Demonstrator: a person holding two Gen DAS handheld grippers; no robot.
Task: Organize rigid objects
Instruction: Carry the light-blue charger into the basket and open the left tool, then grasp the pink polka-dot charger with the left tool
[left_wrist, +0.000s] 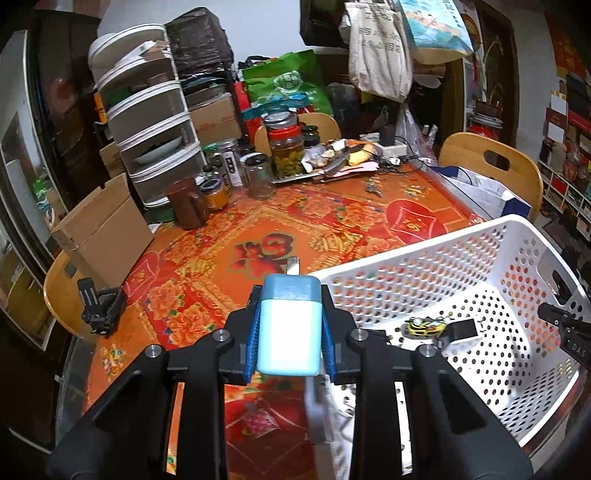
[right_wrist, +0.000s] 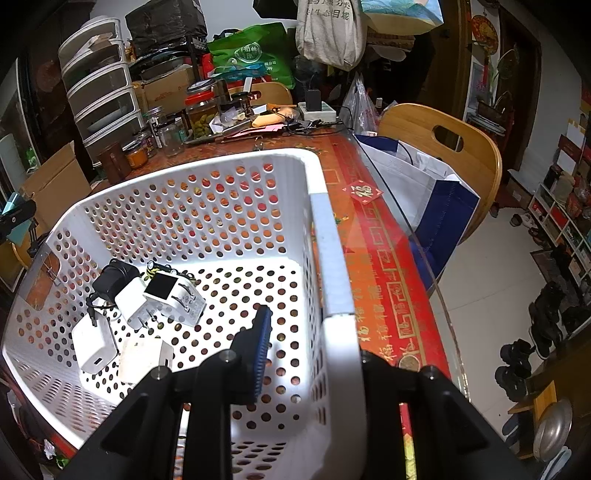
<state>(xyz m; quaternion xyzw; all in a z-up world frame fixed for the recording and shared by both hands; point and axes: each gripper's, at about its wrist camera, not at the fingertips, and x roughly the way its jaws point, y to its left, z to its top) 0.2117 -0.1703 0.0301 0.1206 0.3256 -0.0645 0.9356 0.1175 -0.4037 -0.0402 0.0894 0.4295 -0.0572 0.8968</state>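
My left gripper (left_wrist: 290, 325) is shut on a light blue plug adapter (left_wrist: 289, 325) with a darker blue top and a metal prong, held above the table just left of the white perforated basket (left_wrist: 417, 254). My right gripper (right_wrist: 295, 354) is shut on the basket's right wall (right_wrist: 332, 258), one blue finger (right_wrist: 261, 350) inside, the other hidden outside. Inside the basket lie several chargers (right_wrist: 147, 306), white and black; some show in the left wrist view (left_wrist: 439, 328).
The table carries a red and orange cloth (left_wrist: 240, 229). Jars (left_wrist: 286, 147), a brown mug (left_wrist: 188, 203), stacked drawers (left_wrist: 147, 122) and a cardboard box (left_wrist: 99, 229) crowd the far left. A black clip (left_wrist: 99, 306) lies left. Wooden chairs (right_wrist: 443, 140) stand around.
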